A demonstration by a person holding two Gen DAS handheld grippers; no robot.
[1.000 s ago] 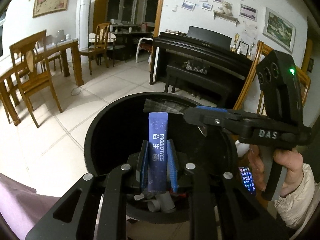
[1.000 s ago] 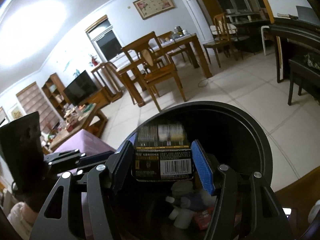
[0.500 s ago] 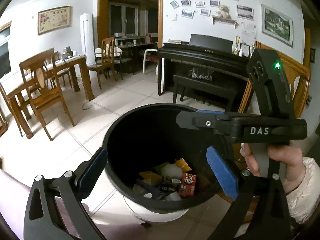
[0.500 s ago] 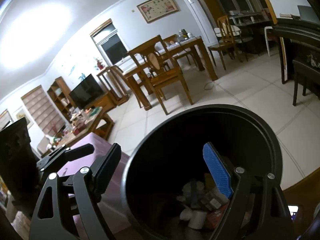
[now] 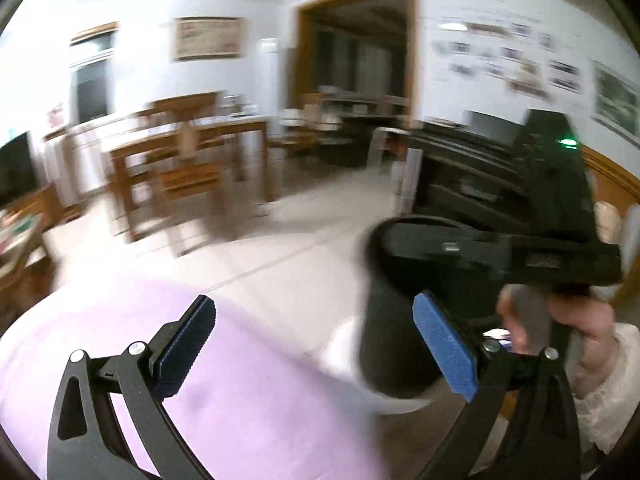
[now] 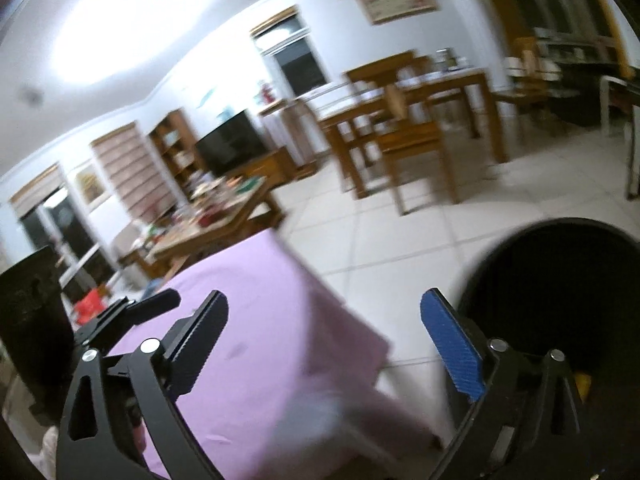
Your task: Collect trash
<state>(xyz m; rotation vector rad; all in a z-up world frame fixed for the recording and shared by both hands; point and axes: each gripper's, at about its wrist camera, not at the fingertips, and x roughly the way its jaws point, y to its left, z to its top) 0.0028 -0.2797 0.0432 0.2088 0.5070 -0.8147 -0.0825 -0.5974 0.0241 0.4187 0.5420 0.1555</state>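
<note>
On the tiled floor (image 6: 400,240) beside the purple cloth (image 6: 260,320) stands the black bin (image 6: 560,300), trash inside. Left gripper (image 5: 316,348) and right gripper (image 6: 324,344), jaws just spread wide, hold nothing.

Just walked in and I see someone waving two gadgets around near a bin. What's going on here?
A person is clearing trash with a handheld claw in each hand. Right now both are empty: the left claw and the right claw have just been opening and stand wide with nothing between the pads. The black trash bin sits on the tiled floor at the right, some rubbish showing inside, and both claws point toward a surface covered with a purple cloth.
</note>
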